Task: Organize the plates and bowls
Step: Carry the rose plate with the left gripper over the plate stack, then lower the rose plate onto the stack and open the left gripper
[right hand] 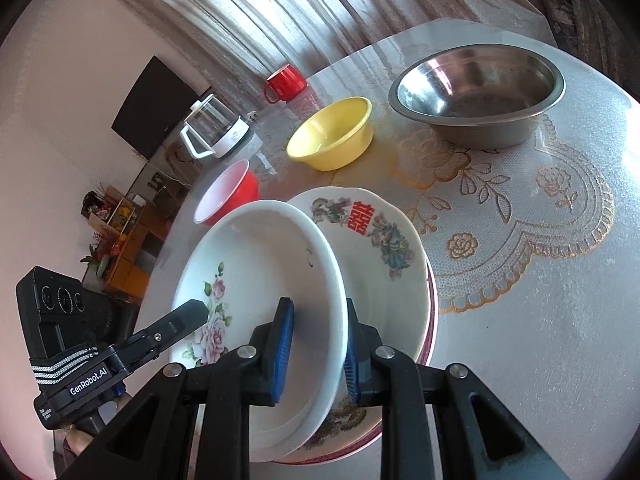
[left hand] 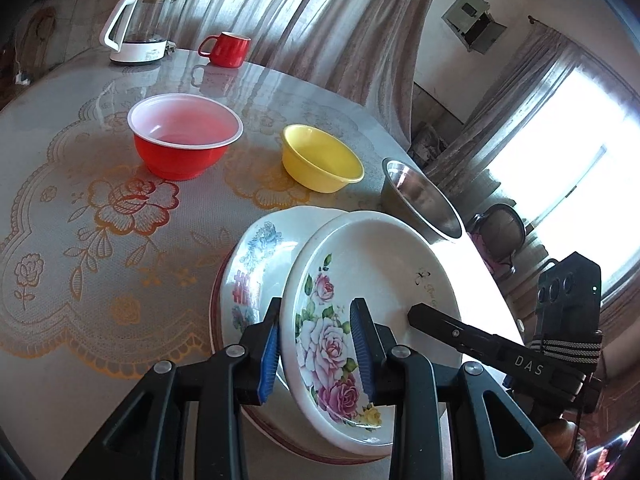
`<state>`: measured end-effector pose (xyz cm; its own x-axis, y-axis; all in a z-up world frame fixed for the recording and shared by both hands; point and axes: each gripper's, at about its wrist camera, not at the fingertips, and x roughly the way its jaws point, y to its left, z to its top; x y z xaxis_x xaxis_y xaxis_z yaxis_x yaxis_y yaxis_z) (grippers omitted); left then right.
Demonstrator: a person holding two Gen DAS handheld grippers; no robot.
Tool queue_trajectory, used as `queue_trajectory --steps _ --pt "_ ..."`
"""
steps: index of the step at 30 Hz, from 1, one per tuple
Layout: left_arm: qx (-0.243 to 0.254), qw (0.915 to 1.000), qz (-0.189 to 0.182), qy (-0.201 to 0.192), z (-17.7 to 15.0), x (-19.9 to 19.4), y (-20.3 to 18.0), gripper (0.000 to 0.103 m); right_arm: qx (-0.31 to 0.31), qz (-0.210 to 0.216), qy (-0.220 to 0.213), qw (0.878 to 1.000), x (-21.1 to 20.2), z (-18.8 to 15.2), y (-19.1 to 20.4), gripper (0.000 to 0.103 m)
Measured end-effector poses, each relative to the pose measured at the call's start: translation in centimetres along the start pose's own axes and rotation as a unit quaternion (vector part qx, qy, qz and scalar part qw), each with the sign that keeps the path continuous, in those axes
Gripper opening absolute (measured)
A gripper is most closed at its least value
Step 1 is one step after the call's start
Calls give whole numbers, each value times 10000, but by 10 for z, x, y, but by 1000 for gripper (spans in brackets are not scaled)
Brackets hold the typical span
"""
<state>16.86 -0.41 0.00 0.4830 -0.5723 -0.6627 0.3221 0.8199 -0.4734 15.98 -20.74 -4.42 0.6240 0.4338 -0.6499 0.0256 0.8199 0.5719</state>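
A white rose-pattern plate (left hand: 360, 300) is held tilted over a stack of plates, whose top one is a white plate with a red character (left hand: 256, 264). My left gripper (left hand: 316, 350) is shut on one rim of the rose plate. My right gripper (right hand: 316, 354) is shut on its opposite rim (right hand: 280, 272). The character plate (right hand: 380, 236) lies under it, on a red-rimmed plate (right hand: 432, 320). A red bowl (left hand: 184, 136), a yellow bowl (left hand: 320, 158) and a steel bowl (left hand: 420, 200) stand beyond the stack.
A glass kettle (left hand: 140, 28) and a red mug (left hand: 226, 49) stand at the table's far edge. The round table has a lace-pattern cover (left hand: 100, 220). Curtains hang behind it. The steel bowl (right hand: 476, 96) sits near the table's edge.
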Motion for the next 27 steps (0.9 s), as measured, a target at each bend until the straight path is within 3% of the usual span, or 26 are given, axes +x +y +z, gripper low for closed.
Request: queue_trajectory --steps 11,20,27 --pt "-50 10000 29 39 0 4 9 32 -236 -398 -34 9989 10 4 3 24" --pt "-96 9998 -37 -172 -2 -15 9 32 -220 -364 -76 9991 8 6 4 39" --pt "-13 9994 -112 -330 -4 -27 4 32 -154 -512 -311 9981 0 5 3 41"
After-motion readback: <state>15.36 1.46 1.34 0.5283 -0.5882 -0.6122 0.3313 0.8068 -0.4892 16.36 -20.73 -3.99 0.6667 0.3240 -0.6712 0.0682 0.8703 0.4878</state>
